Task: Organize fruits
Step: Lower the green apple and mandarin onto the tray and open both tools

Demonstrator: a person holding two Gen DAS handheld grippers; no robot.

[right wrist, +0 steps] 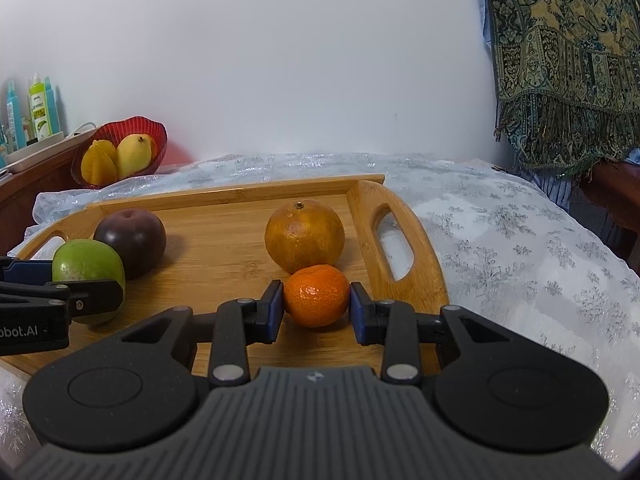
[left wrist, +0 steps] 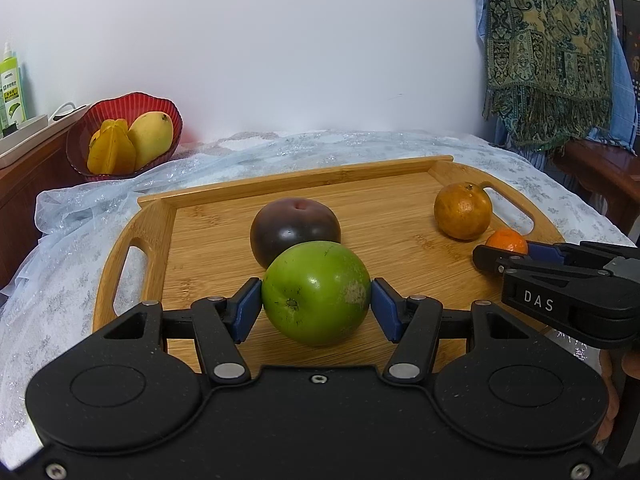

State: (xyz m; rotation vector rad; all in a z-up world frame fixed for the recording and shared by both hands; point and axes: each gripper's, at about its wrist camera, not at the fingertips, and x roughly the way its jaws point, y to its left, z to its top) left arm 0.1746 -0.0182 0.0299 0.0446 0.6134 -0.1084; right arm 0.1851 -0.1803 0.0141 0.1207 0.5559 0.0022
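A wooden tray (left wrist: 224,240) (right wrist: 224,240) lies on the cloth-covered table. My left gripper (left wrist: 316,300) is shut on a green round fruit (left wrist: 316,292) (right wrist: 86,266) at the tray's front. A dark purple fruit (left wrist: 294,228) (right wrist: 132,238) sits right behind it. My right gripper (right wrist: 317,304) (left wrist: 516,258) is shut on a small tangerine (right wrist: 317,295) (left wrist: 507,241) at the tray's front right. A larger brownish orange (right wrist: 305,236) (left wrist: 463,211) sits just behind the tangerine. Both held fruits seem to rest on the tray.
A red bowl (left wrist: 160,106) (right wrist: 156,130) holding a starfruit (left wrist: 112,150) and a mango (left wrist: 151,134) stands at the back left by a wooden cabinet (left wrist: 24,176) with bottles. A patterned scarf (left wrist: 548,52) hangs at the right above dark wooden furniture (left wrist: 600,172).
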